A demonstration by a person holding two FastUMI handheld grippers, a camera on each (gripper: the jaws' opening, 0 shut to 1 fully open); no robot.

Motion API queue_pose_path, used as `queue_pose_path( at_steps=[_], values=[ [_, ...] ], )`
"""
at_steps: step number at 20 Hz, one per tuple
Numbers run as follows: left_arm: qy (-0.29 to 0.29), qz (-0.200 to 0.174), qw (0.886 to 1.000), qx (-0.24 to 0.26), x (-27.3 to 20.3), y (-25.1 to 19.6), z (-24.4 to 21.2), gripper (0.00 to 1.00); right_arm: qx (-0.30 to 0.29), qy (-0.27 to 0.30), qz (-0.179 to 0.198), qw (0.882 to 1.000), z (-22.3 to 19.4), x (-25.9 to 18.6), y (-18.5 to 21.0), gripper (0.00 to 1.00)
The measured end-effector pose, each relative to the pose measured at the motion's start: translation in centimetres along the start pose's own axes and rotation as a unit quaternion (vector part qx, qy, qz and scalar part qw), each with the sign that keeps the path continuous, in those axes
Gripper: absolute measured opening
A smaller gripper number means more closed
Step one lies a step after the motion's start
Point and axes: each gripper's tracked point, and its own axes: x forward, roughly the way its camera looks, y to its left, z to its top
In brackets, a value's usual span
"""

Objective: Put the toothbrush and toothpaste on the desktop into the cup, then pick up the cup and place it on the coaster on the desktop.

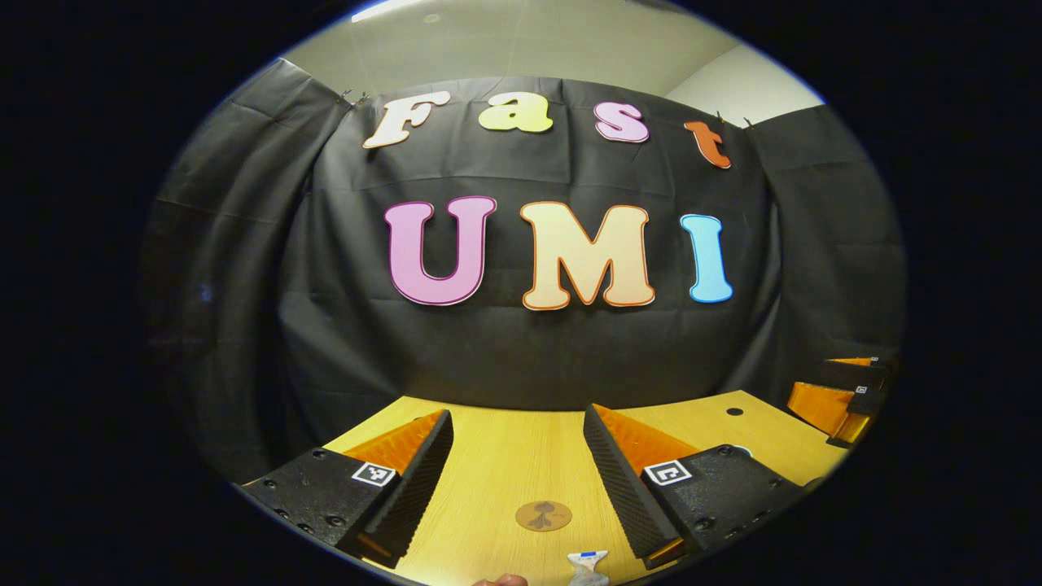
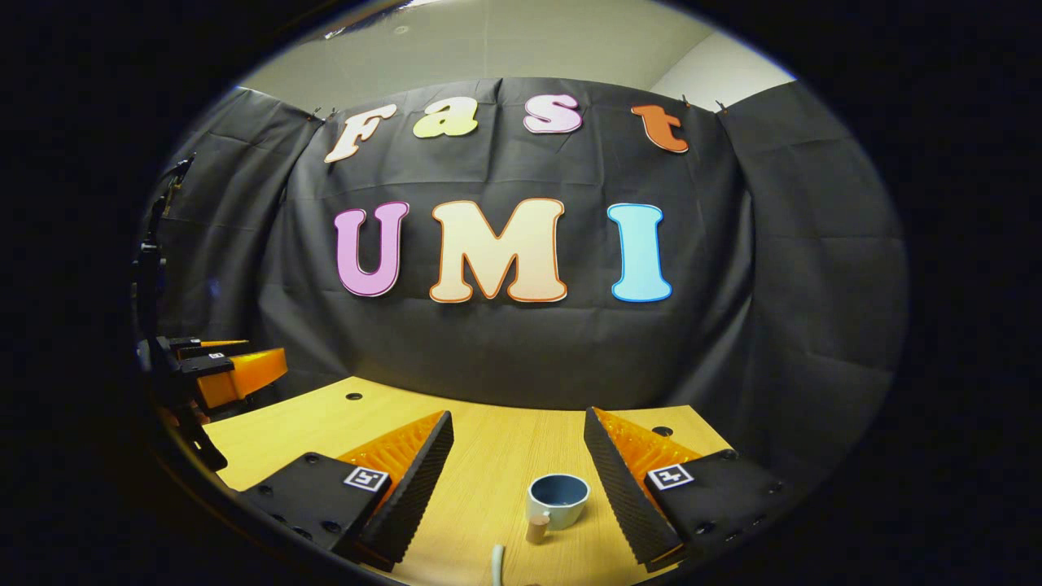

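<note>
In the left gripper view, a round brown coaster (image 1: 543, 515) lies on the wooden desktop (image 1: 488, 464), below and between my left gripper's (image 1: 517, 413) open fingers, which hold nothing. A white and blue tip (image 1: 588, 566), which looks like the toothpaste tube, pokes in at the bottom edge. In the right gripper view, a blue-grey cup (image 2: 558, 498) with a wooden handle stands upright between my right gripper's (image 2: 517, 413) open, empty fingers. A slim white end (image 2: 496, 566), maybe the toothbrush, shows just in front of the cup.
The booth's black cloth wall closes off the back of the desktop (image 2: 309, 423). The right gripper (image 1: 838, 399) hovers at the far right in the left gripper view. The left gripper (image 2: 228, 370) hovers at the far left in the right gripper view. Small holes (image 1: 735, 411) dot the desktop.
</note>
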Motion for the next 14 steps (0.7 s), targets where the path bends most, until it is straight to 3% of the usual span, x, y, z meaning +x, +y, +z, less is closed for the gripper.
queue_pose_path(
  at_steps=[7, 10, 14],
  values=[
    [-0.005, 0.005, 1.0, 0.006, 0.7, 1.4, 0.3, 0.94, -0.024, 0.093, 0.004, 0.995, -6.7, 0.7, 1.1, 0.99],
    [-0.004, 0.007, 1.0, 0.01, 1.0, 2.0, 0.1, 0.94, -0.053, 0.162, 0.004, 0.985, -10.9, 0.7, 1.1, 1.0],
    [-0.001, 0.014, 1.0, 0.012, 1.1, 2.8, -0.2, 0.94, -0.045, 0.239, 0.012, 0.97, -15.3, 0.7, 1.4, 0.99]
  ],
)
